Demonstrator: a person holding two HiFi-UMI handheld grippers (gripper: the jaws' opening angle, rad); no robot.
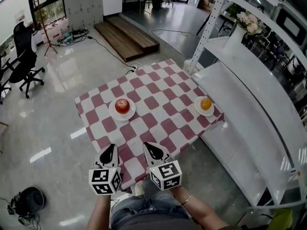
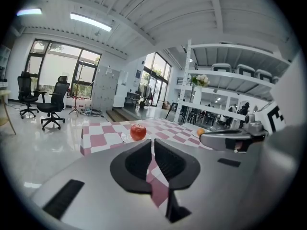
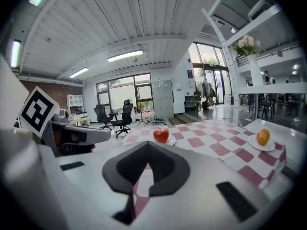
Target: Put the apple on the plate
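Red apple [image 1: 122,105] resting on a white plate [image 1: 112,111], which sits on the pink-and-white checked tablecloth [image 1: 158,87]. From the cloth's centre the apple lies toward 9 o'clock. A second plate [image 1: 198,109], toward 3 o'clock near the cloth's edge and well apart from the first, carries an orange fruit [image 1: 206,103].

Left gripper [image 1: 111,149] and right gripper [image 1: 148,147] hover side by side over the cloth's 6 o'clock corner, apart from each other. Each has its jaws closed together and holds nothing; only checked cloth shows behind the tips. In the left gripper view the apple [image 2: 138,131] stands at 12 o'clock just beyond the jaw tips; in the right gripper view the apple [image 3: 161,135] sits at 12 o'clock and the orange fruit [image 3: 263,137] at 3 o'clock.

White shelving [image 1: 249,95] flanks the table at 3 o'clock. A wooden platform [image 1: 125,38] lies at 12 o'clock and a black office chair [image 1: 24,56] at 10 o'clock.
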